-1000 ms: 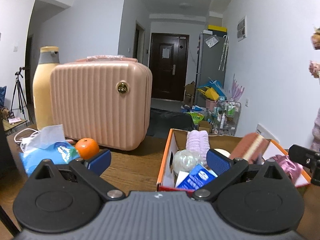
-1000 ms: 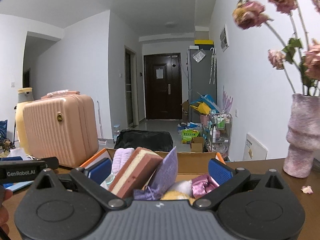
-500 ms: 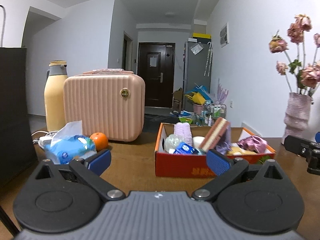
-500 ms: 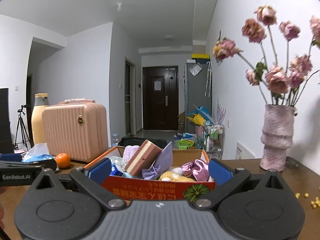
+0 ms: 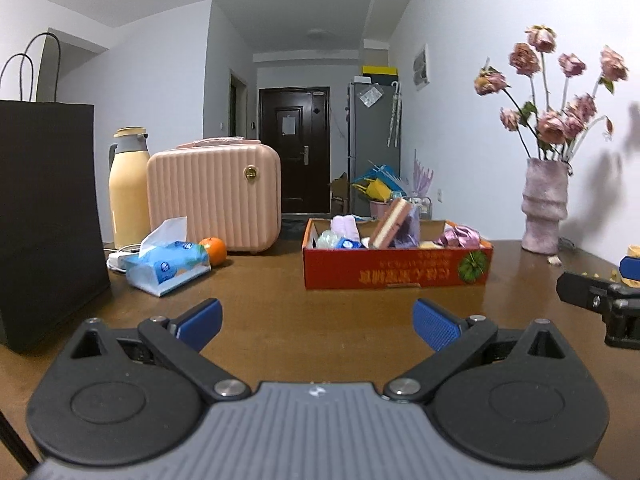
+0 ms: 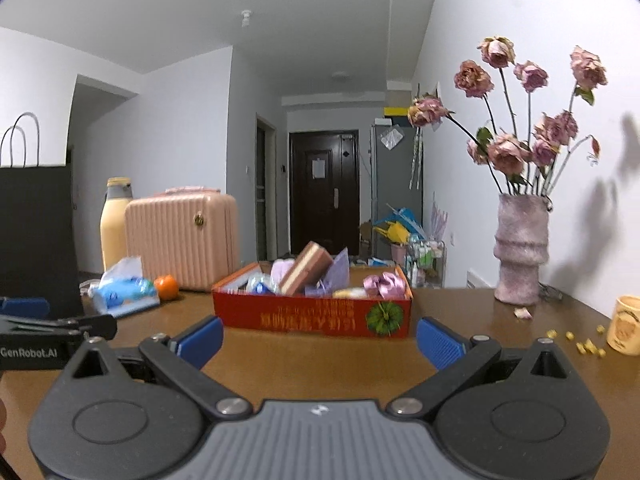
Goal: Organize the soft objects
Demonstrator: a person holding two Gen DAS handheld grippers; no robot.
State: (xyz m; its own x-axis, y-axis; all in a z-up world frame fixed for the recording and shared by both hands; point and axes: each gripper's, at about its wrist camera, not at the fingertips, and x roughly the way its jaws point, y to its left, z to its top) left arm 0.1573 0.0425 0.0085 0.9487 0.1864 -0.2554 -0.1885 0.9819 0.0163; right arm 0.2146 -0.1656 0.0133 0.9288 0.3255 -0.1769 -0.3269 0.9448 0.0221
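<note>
A red cardboard box [image 5: 396, 270] [image 6: 312, 314] stands on the brown table, filled with soft things: a brown and cream sponge [image 5: 391, 223] [image 6: 306, 267], a lilac cloth [image 6: 338, 274], a pink satin scrunchie [image 5: 460, 236] [image 6: 384, 284] and a pale purple roll [image 5: 345, 227]. My left gripper [image 5: 316, 322] is open and empty, well in front of the box. My right gripper [image 6: 319, 338] is open and empty, just short of the box's front wall.
A blue tissue pack [image 5: 166, 262], an orange [image 5: 214, 250], a pink case [image 5: 214, 196] and a yellow flask [image 5: 128, 188] stand at the left. A black paper bag [image 5: 44, 220] is nearest left. A vase of dried roses [image 6: 520, 248] and a yellow cup [image 6: 626, 330] stand at the right.
Both grippers have pulled back from the box, which now looks smaller and farther. Both stayed open and empty.
</note>
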